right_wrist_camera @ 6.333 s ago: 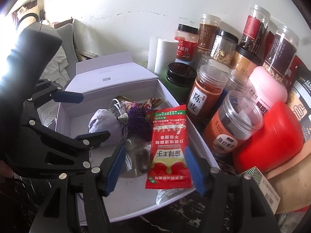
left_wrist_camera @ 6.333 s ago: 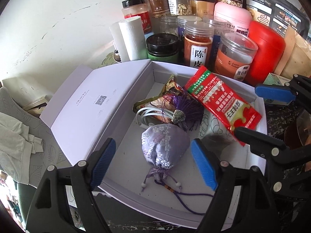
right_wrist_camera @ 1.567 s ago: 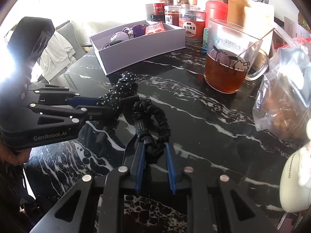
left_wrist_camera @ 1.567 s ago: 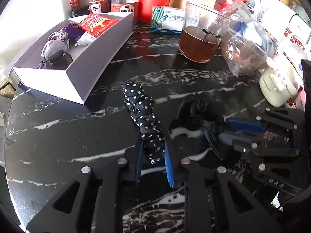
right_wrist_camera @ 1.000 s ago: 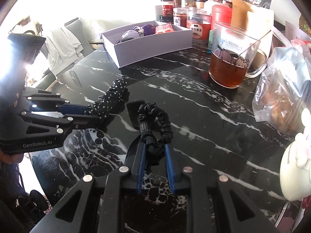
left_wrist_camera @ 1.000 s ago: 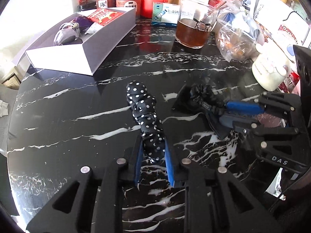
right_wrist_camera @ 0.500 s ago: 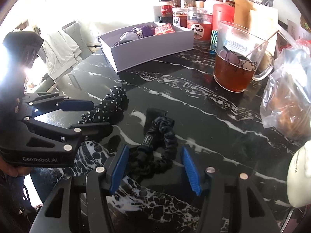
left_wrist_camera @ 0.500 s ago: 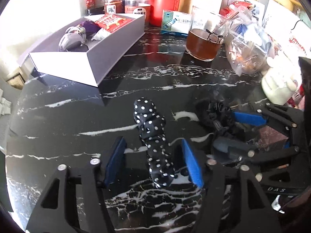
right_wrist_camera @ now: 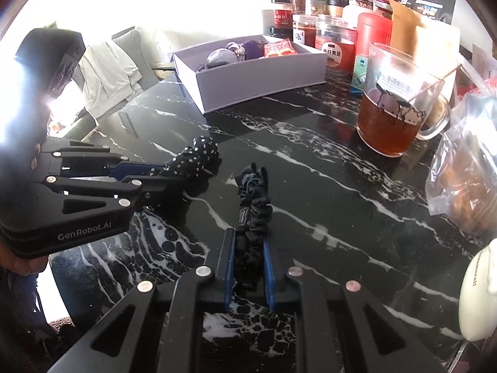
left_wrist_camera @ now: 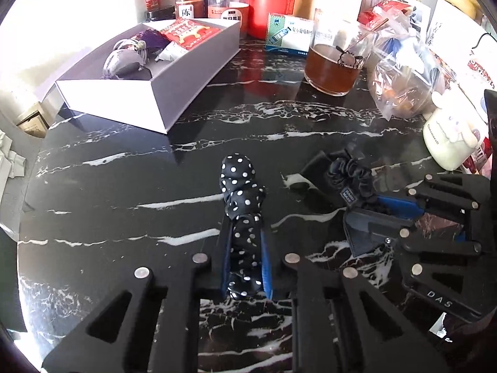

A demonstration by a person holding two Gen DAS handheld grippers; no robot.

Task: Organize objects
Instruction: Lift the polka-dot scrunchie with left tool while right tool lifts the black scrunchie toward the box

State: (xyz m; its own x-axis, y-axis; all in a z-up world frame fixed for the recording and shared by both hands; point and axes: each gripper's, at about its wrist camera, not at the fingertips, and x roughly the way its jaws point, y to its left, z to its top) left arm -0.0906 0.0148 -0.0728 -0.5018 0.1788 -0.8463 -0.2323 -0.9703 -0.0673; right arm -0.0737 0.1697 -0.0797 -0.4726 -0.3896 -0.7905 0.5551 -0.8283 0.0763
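Observation:
On the black marble table lies a black scrunchie with white dots (left_wrist_camera: 239, 192) (right_wrist_camera: 192, 155). My left gripper (left_wrist_camera: 245, 261) (right_wrist_camera: 161, 171) is shut on its near end, blue pads pressing both sides. A plain black scrunchie with a small label (right_wrist_camera: 253, 199) (left_wrist_camera: 351, 177) lies to its right, and my right gripper (right_wrist_camera: 247, 267) (left_wrist_camera: 400, 208) is shut on its near end. Both scrunchies stretch away from the fingers and rest on the tabletop. Farther back stands the open white box (left_wrist_camera: 192, 62) (right_wrist_camera: 264, 77), which holds a grey pouch, a purple tassel and a red packet.
A glass mug of brown tea (left_wrist_camera: 332, 65) (right_wrist_camera: 388, 118) stands back right, beside a clear bag of snacks (left_wrist_camera: 400, 87). A white plush-topped bottle (left_wrist_camera: 447, 143) sits at the right edge. Jars and tins (left_wrist_camera: 230, 3) and a medicine box (left_wrist_camera: 289, 35) line the back.
Half a second ago both grippers stood open around their scrunchies. Now each has closed on its scrunchie again. Neither hand has shifted much.

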